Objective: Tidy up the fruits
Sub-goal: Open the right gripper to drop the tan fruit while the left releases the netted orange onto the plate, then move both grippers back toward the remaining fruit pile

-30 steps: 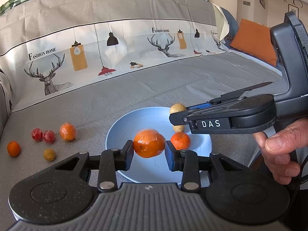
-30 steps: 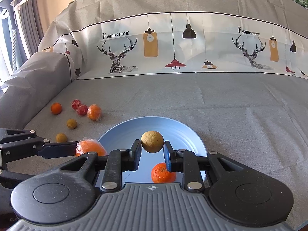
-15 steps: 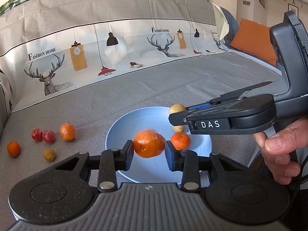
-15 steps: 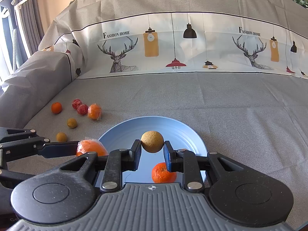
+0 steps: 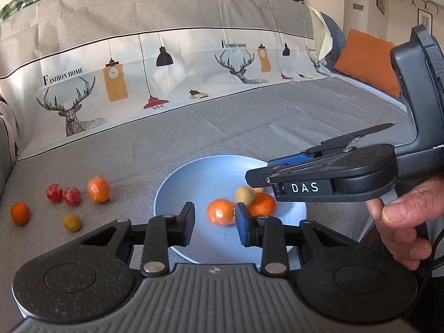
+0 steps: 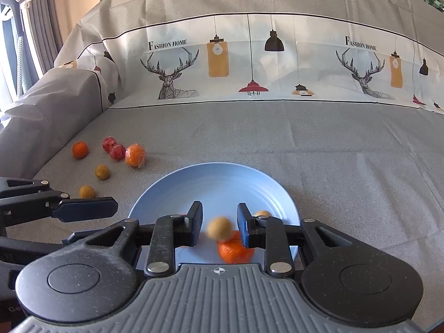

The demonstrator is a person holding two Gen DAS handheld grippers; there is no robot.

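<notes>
A blue plate [image 5: 199, 177] lies on the grey cloth and also shows in the right wrist view [image 6: 216, 177]. My left gripper [image 5: 214, 223] is open above its near rim. A wrapped orange [image 5: 220, 211] is blurred, dropping free between its fingers. My right gripper [image 6: 218, 227] is open over the plate. A tan round fruit [image 6: 219, 228] is blurred, falling free between its fingers; it also shows in the left wrist view [image 5: 244, 194]. An orange [image 5: 262, 204] lies in the plate, seen too in the right wrist view [image 6: 234, 249].
Loose fruit lies on the cloth to the left: a wrapped orange [image 5: 98, 189], two red fruits [image 5: 63, 194], a small orange [image 5: 20, 212], a tan fruit [image 5: 72, 222]. Another tan fruit [image 6: 87, 191] lies near the left gripper's finger. A printed sofa backrest [image 5: 166, 63] rises behind.
Both grippers have opened. The wrapped orange has dropped out of the left gripper and the tan fruit out of the right one; both are falling to the plate.
</notes>
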